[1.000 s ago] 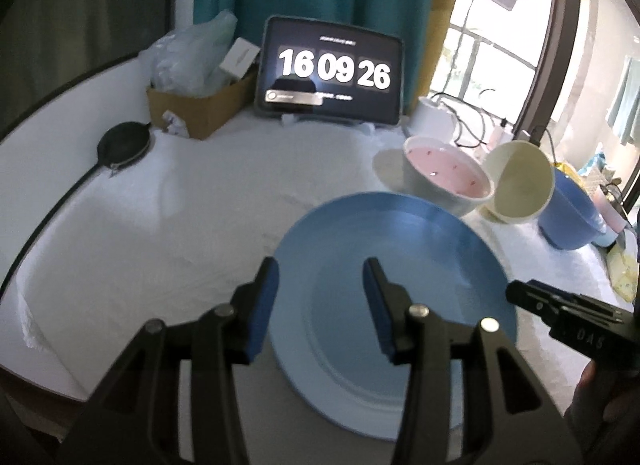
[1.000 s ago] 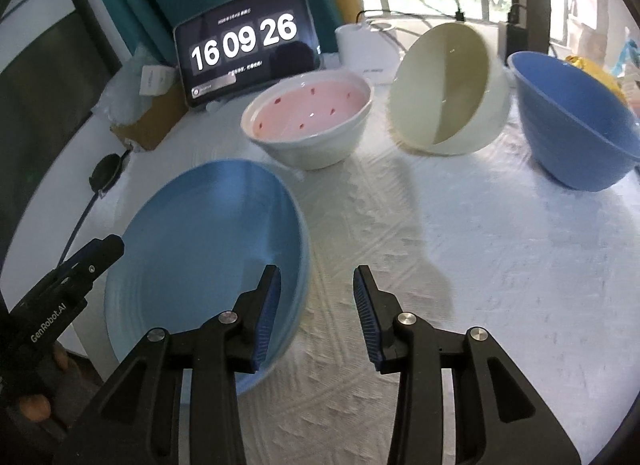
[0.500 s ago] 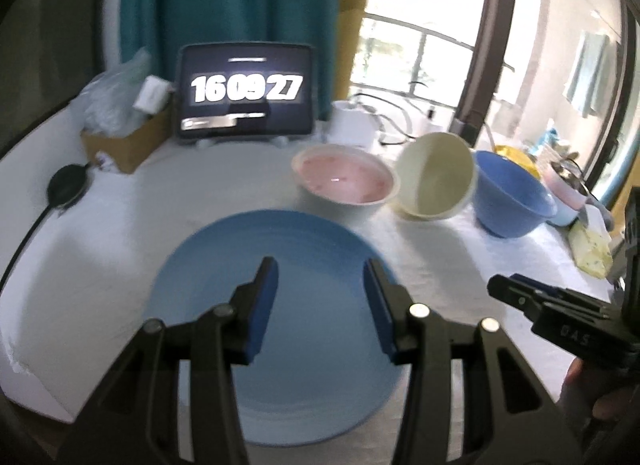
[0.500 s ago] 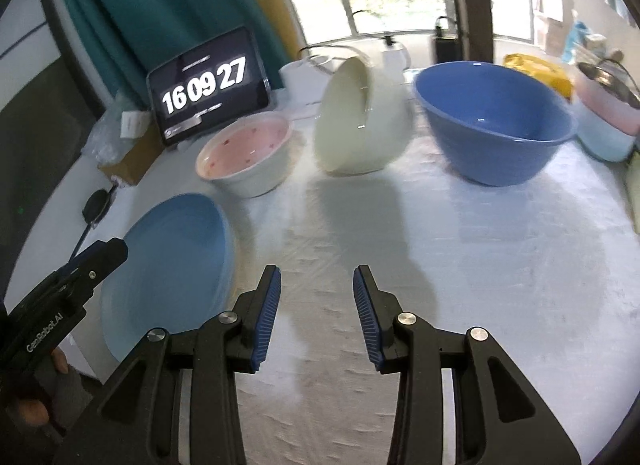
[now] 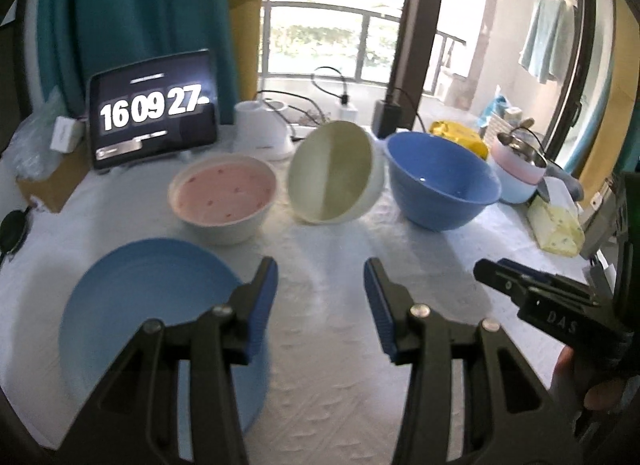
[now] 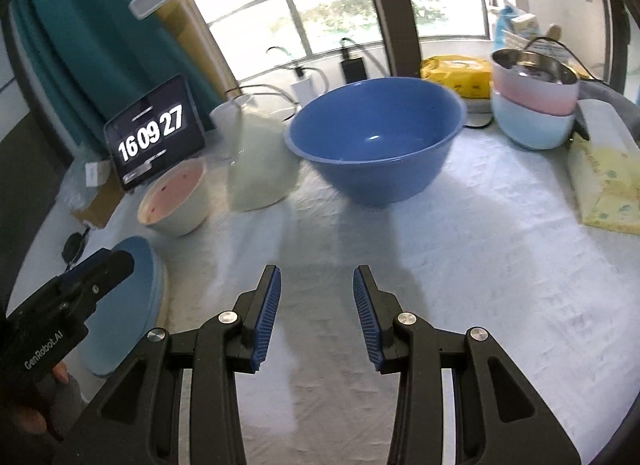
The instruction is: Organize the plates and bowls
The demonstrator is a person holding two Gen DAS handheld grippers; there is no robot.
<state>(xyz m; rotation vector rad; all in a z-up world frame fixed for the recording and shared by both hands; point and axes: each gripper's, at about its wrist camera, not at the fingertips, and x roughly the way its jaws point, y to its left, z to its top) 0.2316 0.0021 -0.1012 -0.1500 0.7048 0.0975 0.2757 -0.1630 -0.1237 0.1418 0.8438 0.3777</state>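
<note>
A light blue plate (image 5: 152, 305) lies flat on the white tablecloth at the near left; it also shows in the right wrist view (image 6: 132, 305). Behind it stand a pink-lined white bowl (image 5: 224, 201), a cream bowl (image 5: 332, 173) tipped on its side, and a big blue bowl (image 5: 440, 185). In the right wrist view they are the pink bowl (image 6: 176, 201), the cream bowl (image 6: 260, 161) and the blue bowl (image 6: 376, 145). My left gripper (image 5: 320, 301) is open and empty, over the cloth just right of the plate. My right gripper (image 6: 316, 313) is open and empty, in front of the blue bowl.
A tablet clock (image 5: 154, 129) stands at the back left beside a cardboard box (image 5: 52, 181). Stacked pink and pale blue bowls (image 6: 532, 105) with a metal bowl on top, a tissue pack (image 6: 608, 185), a white appliance (image 5: 262, 133) and cables line the back and right.
Both grippers swung to the right: the left moved off the blue plate, the right from the plate's edge towards the blue bowl. Both stayed open. The dishes did not move.
</note>
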